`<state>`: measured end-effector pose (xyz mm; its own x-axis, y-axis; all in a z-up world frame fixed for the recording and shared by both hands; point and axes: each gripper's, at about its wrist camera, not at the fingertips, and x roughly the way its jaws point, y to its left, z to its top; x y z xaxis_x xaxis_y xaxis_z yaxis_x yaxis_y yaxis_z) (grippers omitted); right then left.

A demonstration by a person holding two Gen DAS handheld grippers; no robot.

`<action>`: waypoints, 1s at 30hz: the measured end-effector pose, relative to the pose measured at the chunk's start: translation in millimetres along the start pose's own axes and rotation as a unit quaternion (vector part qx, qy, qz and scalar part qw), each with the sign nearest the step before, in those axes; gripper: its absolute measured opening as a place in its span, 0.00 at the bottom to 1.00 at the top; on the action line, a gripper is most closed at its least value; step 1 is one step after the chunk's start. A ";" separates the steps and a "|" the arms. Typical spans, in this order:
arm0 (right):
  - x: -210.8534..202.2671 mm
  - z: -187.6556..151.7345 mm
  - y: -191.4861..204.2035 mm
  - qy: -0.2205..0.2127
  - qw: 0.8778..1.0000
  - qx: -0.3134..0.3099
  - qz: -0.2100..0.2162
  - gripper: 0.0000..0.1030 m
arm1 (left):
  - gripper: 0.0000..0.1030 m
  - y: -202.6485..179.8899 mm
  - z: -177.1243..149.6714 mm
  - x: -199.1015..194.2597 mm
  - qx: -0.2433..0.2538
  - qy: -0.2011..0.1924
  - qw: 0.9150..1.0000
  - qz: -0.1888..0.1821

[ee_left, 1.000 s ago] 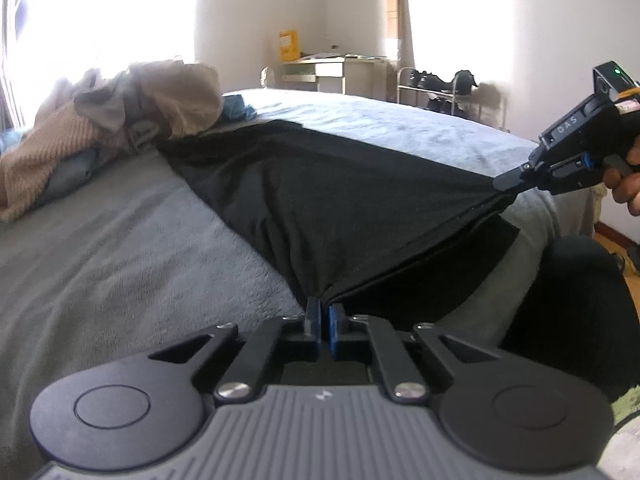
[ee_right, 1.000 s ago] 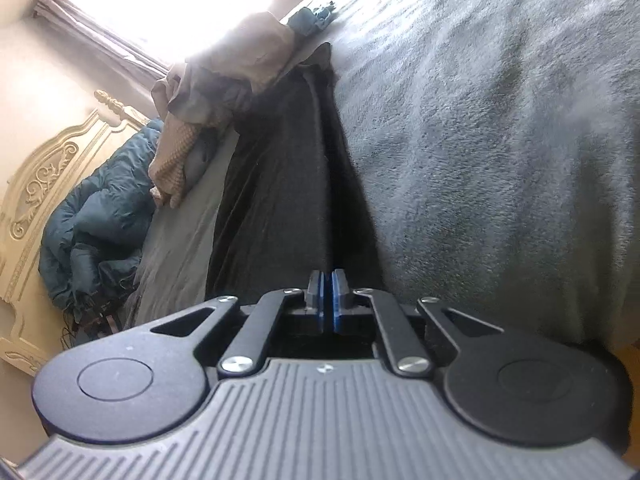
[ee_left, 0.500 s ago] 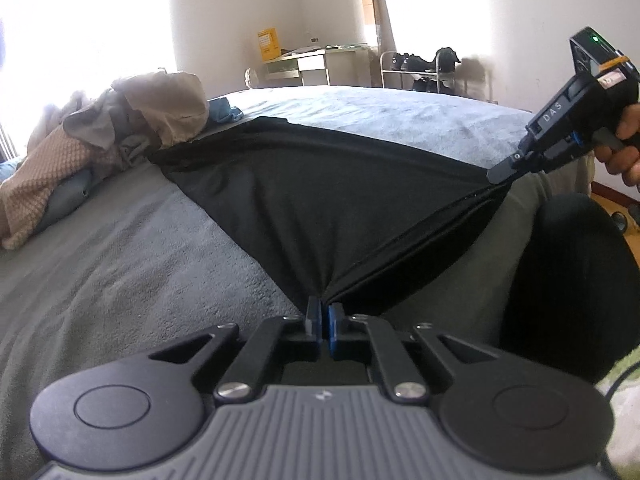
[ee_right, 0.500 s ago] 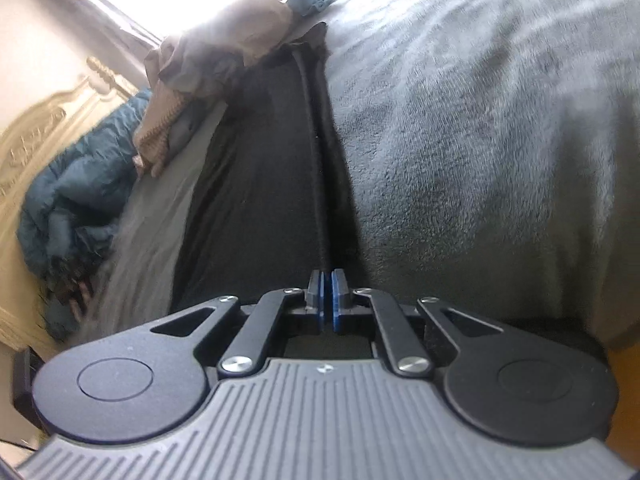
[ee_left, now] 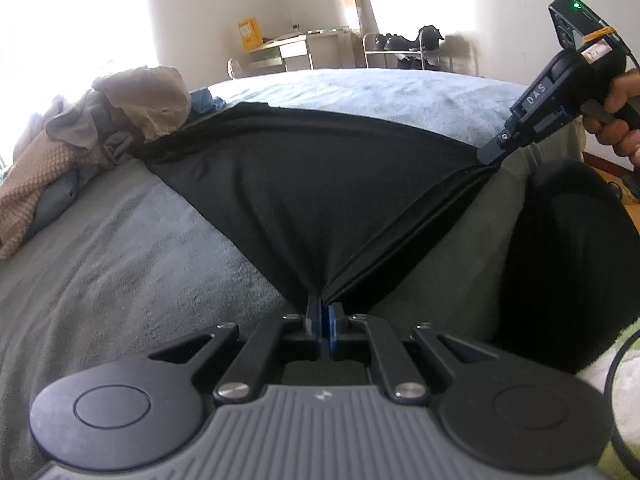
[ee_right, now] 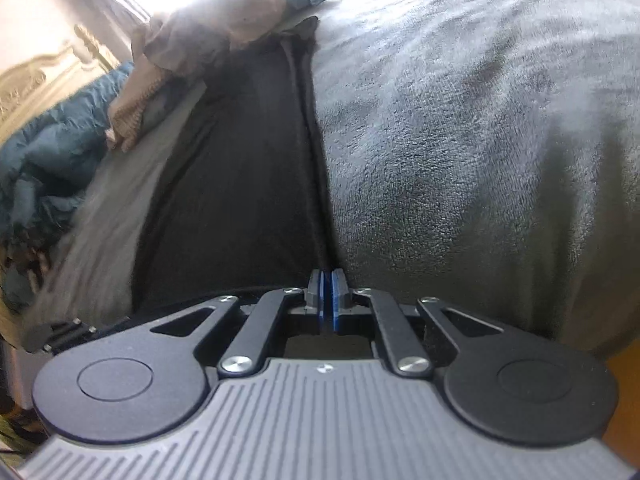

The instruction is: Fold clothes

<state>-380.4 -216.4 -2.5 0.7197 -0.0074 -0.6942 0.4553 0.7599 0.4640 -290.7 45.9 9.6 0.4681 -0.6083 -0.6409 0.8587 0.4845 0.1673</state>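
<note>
Since a second ago, both views have rolled a little, and in the left wrist view the right hand-held gripper sits higher and closer to the frame's right edge, with the black cloth drawn tauter between the two tools.

This cloth lies across the grey bed, its far end reaching the clothes pile and its near edge lifted off the cover. Its near edge runs as a tight folded hem from one gripper to the other. The left hand-held gripper is clamped tight on one near corner, the fabric gathering to a point at its blue pads. The right one is pinched closed on the other corner; in its own view a dark seam runs straight away from the fingertips towards the pile. A hand grips the right tool's handle.

Outward, the pile holds tan, grey and knitted pieces at the bed's far left. A blue quilt is bunched by the carved headboard. Beyond the bed stand a desk, a yellow box and a shoe rack against the white wall.
</note>
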 end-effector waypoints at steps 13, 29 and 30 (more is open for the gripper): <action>-45.3 28.1 22.7 -0.051 0.996 -0.063 -0.035 0.09 | 0.42 56.3 25.2 -26.9 -0.121 -0.021 0.991 -0.046; 24.9 79.0 43.1 -0.001 0.993 -0.113 -0.017 0.08 | 0.52 86.2 63.7 36.3 -0.199 -0.008 0.972 -0.123; 32.0 94.8 50.2 -0.014 0.993 -0.118 -0.004 0.08 | 0.52 90.1 70.1 41.1 -0.196 -0.014 0.973 -0.117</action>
<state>-284.8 -240.2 50.7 0.7323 -0.0290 -0.6803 0.3274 0.8910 0.3145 -179.5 20.4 50.8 0.2787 -0.7457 -0.6051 0.7998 0.5291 -0.2836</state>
